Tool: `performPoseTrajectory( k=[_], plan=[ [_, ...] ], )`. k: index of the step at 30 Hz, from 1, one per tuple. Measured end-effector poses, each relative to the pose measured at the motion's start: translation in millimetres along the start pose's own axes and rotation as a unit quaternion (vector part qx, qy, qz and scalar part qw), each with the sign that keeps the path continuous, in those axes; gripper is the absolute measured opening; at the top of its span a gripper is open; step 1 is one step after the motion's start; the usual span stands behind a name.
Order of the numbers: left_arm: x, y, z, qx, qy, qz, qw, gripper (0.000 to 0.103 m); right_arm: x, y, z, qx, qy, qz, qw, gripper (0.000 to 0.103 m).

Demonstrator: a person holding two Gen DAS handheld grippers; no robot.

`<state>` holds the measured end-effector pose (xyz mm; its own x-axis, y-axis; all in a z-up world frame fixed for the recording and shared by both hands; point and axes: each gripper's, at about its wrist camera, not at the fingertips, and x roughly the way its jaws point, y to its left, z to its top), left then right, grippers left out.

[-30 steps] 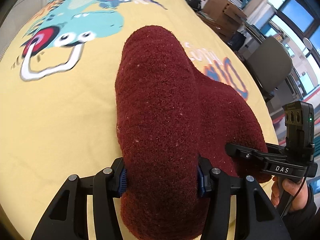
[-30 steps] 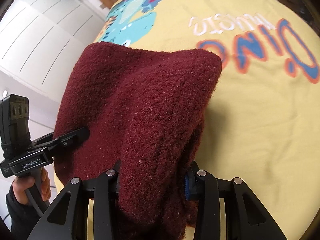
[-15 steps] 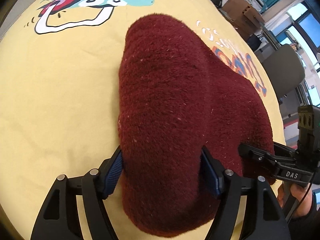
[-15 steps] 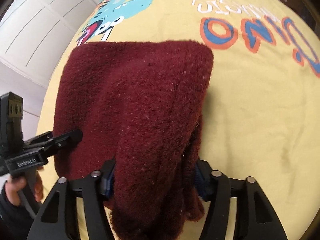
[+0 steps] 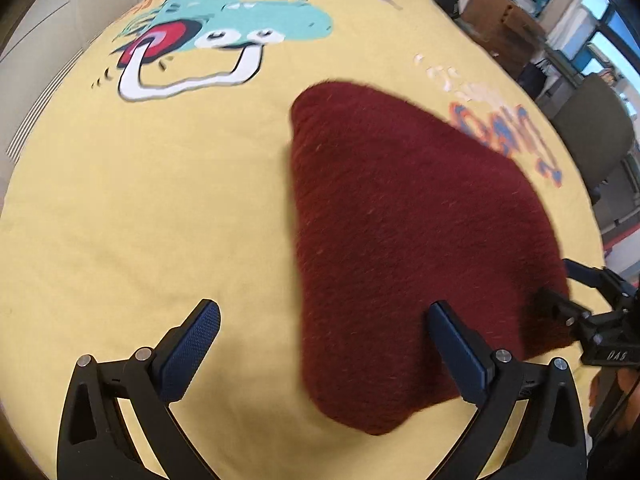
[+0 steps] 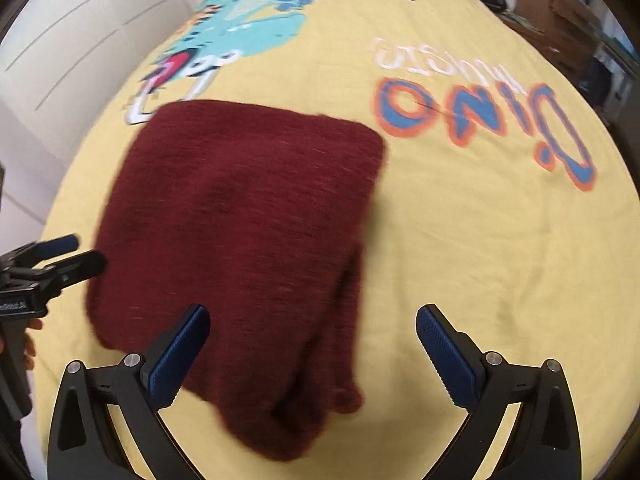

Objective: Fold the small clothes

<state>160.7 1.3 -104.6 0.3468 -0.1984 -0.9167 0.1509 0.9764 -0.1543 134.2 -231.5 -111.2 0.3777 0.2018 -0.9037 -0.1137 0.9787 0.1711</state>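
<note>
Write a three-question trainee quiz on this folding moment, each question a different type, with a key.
1. True or false: the left tool is clamped on the maroon knit garment.
2. Multiple choice: where does the garment lie? A) on a yellow bedspread printed with a cartoon dinosaur B) on a wooden floor C) in a laundry basket
3. Fill in: in the right wrist view, the right tool has its fingers spread ____, holding nothing.

Key: 1 false, both its fingers stand wide apart; 2 A; 3 open.
</note>
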Motion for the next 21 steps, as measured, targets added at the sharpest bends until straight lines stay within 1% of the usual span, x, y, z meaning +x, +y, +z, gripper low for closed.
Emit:
performPoseTrajectory(
  k=[2,4,7,8,10,11,14,17,19,21],
  plan=[
    [5,9,-8,0.0,0.0,-0.002,1.0,0.102,4,-14,-7,0.011,0.0,-0.003,1.0,0.103],
    [11,14,-13,0.005,-0.002,0.002,1.0,0.102,13,-24,-11,0.02,0.003,0.004,1.0,0.103],
    [25,22,-24,-0.003,-0.004,-0.017,0.9998,0.103,28,-39,-22,0.035,0.0,0.02,0.999,0.103],
    [30,22,-27,0.0,-0.01,-0.021,0.9997,0.103,33,-44,-26,0.044,-0.001,0.031,0.999,0.103],
    [34,22,-31,0.002,-0.019,-0.022,0.9996,0.103,36,-51,-31,0.062,-0.004,0.049,0.997,0.103],
    [34,23,-32,-0.006,-0.019,-0.028,0.9994,0.103,35,-52,-33,0.065,-0.008,0.05,0.997,0.103],
    [29,24,-31,-0.023,-0.014,-0.033,0.9991,0.103,24,-46,-32,0.057,-0.017,0.035,0.998,0.103],
    [6,17,-31,-0.023,-0.025,-0.017,0.9993,0.102,3,-37,-31,0.047,-0.029,0.014,0.998,0.103],
    [-11,13,-32,-0.018,-0.028,-0.014,0.9994,0.102,-20,-29,-33,0.034,-0.045,-0.002,0.998,0.103],
    [-32,10,-37,-0.02,-0.037,-0.002,0.9991,0.102,-41,-23,-36,0.024,-0.06,-0.016,0.998,0.103]
  ],
)
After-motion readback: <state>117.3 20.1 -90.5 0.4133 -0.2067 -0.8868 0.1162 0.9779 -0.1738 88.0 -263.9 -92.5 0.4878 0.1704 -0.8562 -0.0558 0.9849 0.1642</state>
